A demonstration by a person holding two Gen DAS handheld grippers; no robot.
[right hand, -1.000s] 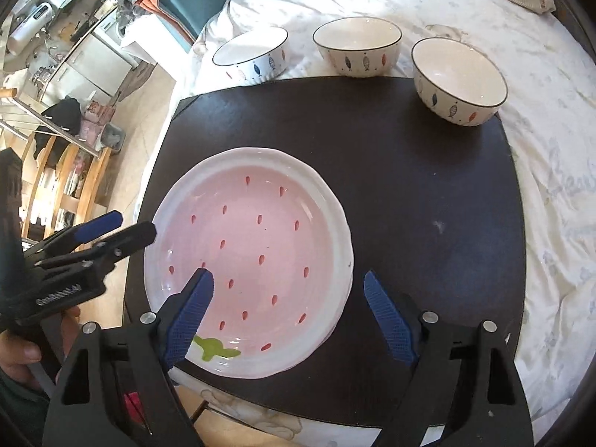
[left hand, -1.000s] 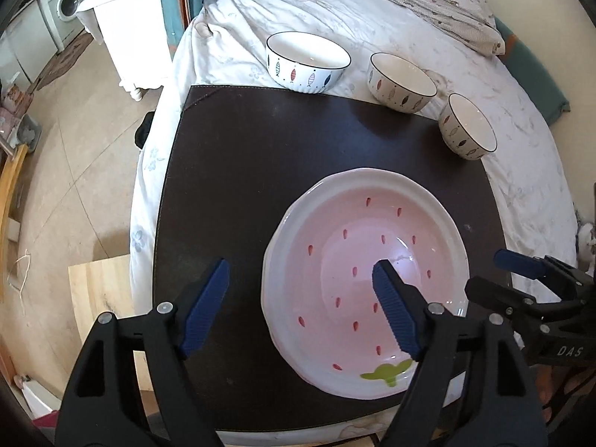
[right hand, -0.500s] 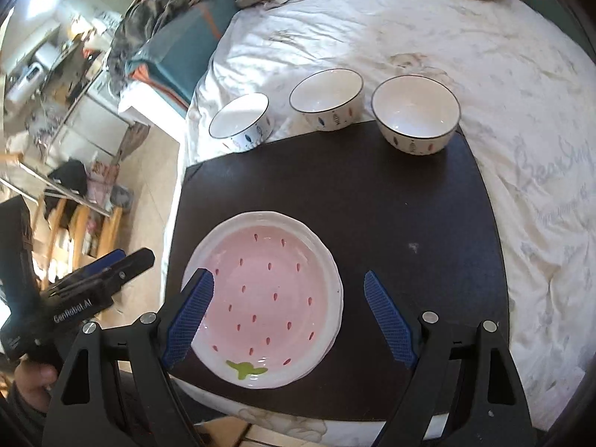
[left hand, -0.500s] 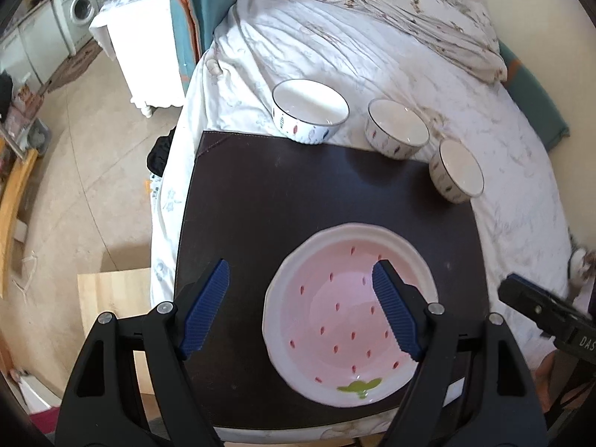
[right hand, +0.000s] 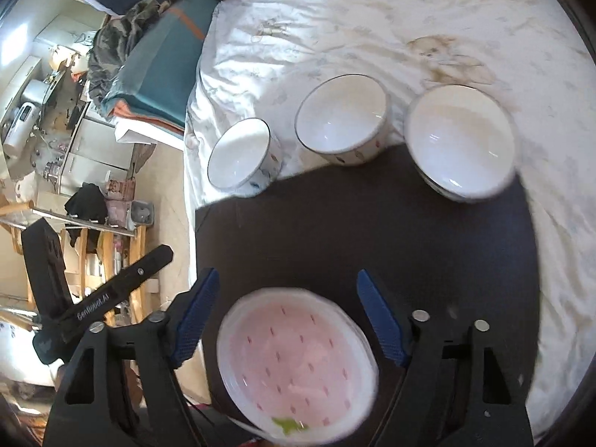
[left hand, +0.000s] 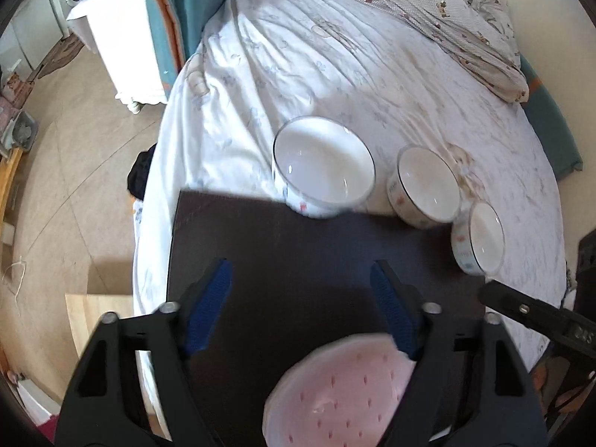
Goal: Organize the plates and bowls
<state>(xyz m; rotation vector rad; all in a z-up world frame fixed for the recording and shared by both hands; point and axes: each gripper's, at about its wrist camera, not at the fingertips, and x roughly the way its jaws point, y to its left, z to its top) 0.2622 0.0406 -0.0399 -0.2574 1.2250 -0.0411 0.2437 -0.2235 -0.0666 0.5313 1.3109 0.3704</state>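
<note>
A pink strawberry-pattern plate point(left hand: 342, 391) point(right hand: 298, 365) lies on the near part of a dark mat point(left hand: 298, 253) point(right hand: 372, 231). Three white bowls stand in a row at the mat's far edge: in the left wrist view a large one point(left hand: 322, 165), a middle one point(left hand: 426, 182) and a right one point(left hand: 482, 236). In the right wrist view they are the left point(right hand: 240, 154), middle point(right hand: 341, 113) and right point(right hand: 460, 138) bowls. My left gripper point(left hand: 301, 305) is open and empty above the mat. My right gripper point(right hand: 288, 318) is open and empty above the plate.
The mat lies on a bed with a white sheet point(left hand: 335, 56) and a patterned quilt point(left hand: 447, 3). A white cabinet point(left hand: 119, 37) and tiled floor are to the left. Shelves and clutter point(right hand: 56, 111) stand left of the bed.
Both grippers have risen and pulled back from the plate; the plate and bowls look smaller and lower in view. Both stay open. Plate and bowls have not moved.
</note>
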